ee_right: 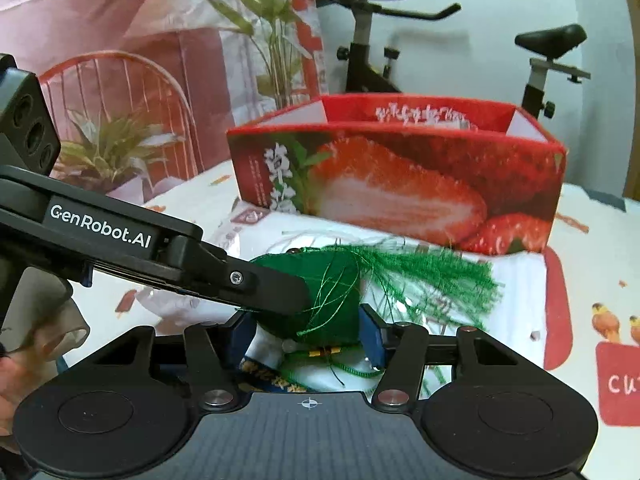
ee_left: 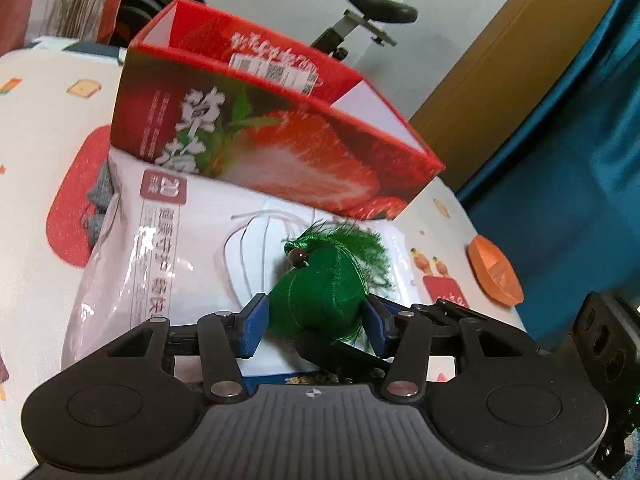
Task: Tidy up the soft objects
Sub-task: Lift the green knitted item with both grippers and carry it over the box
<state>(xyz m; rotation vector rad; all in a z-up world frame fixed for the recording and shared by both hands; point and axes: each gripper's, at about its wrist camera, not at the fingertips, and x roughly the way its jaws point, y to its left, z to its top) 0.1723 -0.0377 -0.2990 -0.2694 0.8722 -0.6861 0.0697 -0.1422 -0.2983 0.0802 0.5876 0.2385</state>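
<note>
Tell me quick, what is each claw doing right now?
Left gripper: closed on the green tasselled pouch.
Right gripper: closed on the same pouch, from another side.

A surface under a white cloth [ee_left: 36, 152] printed with red patches and small cartoons carried the things. On it lay a white plastic package [ee_left: 132, 264], a red strawberry box [ee_right: 400, 184] beside its far end, and an orange dish [ee_left: 494, 270] near the edge
</note>
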